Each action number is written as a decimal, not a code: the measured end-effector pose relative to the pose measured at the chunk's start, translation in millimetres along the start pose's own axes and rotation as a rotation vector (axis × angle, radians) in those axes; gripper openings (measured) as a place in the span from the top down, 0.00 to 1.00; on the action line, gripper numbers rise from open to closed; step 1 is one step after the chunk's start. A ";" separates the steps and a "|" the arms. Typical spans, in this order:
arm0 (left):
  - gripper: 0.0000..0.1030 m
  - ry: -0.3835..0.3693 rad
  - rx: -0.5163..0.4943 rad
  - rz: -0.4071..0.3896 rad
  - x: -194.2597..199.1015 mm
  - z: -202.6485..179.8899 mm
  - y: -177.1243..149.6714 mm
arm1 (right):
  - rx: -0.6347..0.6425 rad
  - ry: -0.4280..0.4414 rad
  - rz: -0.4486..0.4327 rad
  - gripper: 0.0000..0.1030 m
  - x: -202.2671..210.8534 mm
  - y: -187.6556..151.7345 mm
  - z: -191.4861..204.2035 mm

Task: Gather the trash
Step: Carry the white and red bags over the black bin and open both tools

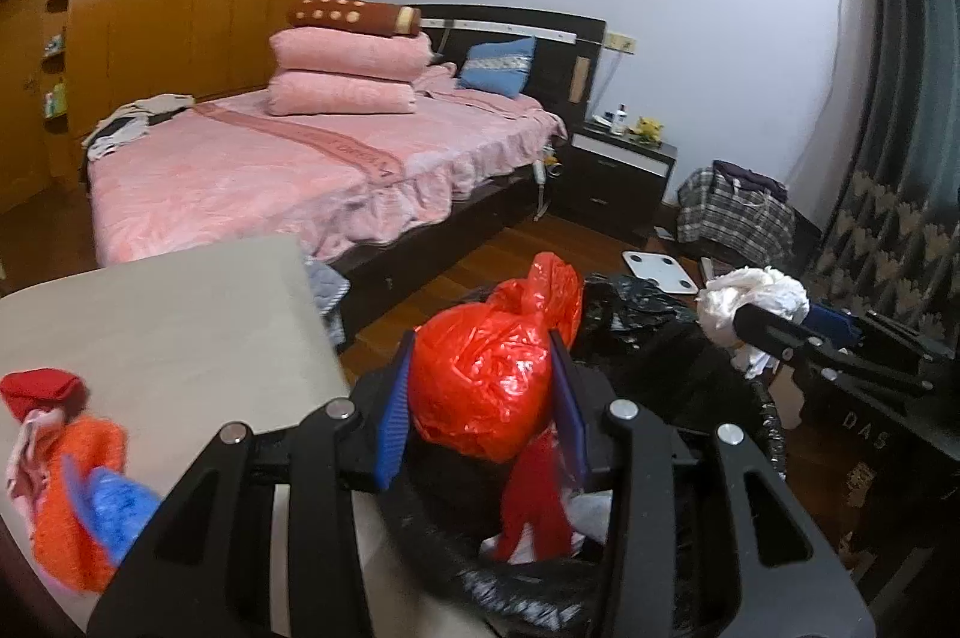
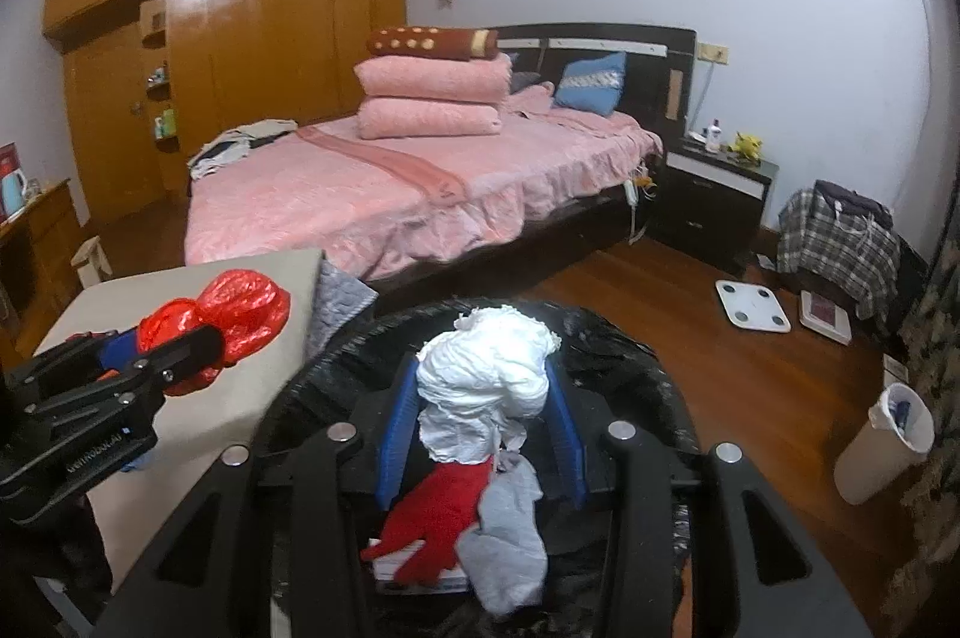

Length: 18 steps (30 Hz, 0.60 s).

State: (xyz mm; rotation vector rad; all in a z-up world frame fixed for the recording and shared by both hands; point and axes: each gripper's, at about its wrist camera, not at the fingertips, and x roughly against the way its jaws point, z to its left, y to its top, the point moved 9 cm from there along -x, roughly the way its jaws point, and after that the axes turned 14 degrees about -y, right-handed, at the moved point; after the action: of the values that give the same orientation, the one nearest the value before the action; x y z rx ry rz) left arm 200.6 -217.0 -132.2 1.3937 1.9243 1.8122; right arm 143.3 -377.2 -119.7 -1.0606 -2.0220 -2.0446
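Note:
My left gripper (image 1: 483, 356) is shut on a crumpled red plastic bag (image 1: 486, 386), its blue pads pressing both sides. From the right wrist view, the left gripper (image 2: 180, 347) holds the red bag (image 2: 240, 308) above the beige table (image 2: 198, 410), beside the bin. My right gripper (image 2: 480, 374) is shut on a white crumpled wad (image 2: 486, 368), held over the black-lined trash bin (image 2: 630, 356). A red glove (image 2: 432, 518) and a grey cloth (image 2: 510, 536) lie inside the bin. The left wrist view shows the right gripper (image 1: 750, 320) with the white wad (image 1: 756, 293) at the right.
Orange, red and blue cloth items (image 1: 72, 488) lie on the table (image 1: 168, 326) at the left. A pink bed (image 2: 390, 206) stands behind, a dark nightstand (image 2: 714, 200) beside it. A white scale (image 2: 753, 314) and a small white bin (image 2: 882, 446) are on the wooden floor.

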 end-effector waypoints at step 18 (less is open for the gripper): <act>0.21 -0.085 0.055 0.019 -33.1 4.0 -3.0 | -0.036 -0.081 0.012 0.17 -23.4 -14.1 -36.8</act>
State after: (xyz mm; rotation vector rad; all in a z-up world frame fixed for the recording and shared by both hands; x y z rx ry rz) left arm 220.1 -236.5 -151.0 1.4850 1.9386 1.6914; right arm 138.7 -418.2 -139.7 -1.1777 -2.0178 -2.0728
